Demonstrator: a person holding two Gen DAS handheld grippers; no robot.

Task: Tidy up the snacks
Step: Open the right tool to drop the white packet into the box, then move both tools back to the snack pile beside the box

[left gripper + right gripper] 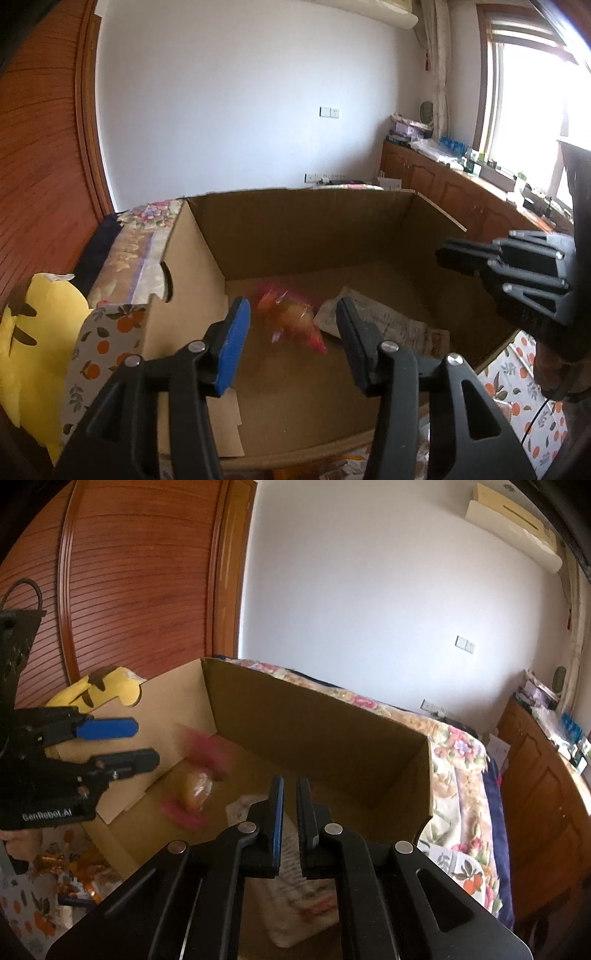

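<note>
An open cardboard box (295, 229) (314, 731) stands in front of both grippers. Inside it, a pink and orange snack bag (291, 321) (197, 790) shows blurred over the box floor. Beside it a pale printed packet (384, 321) (295, 897) lies flat. My left gripper (293, 306) (144, 742) hangs open above the box's left part; the blurred bag is below and beyond its pads, untouched. My right gripper (290, 781) (441, 254) is shut with nothing in it, over the box's right side, above the pale packet.
A yellow plush toy (40, 325) sits left of the box. The box rests on an orange-print cloth (517, 373), where orange-wrapped snacks (81, 871) lie outside its near left corner. A floral bed cover (454, 760) lies behind, and wooden cabinets (546, 812) stand at the right.
</note>
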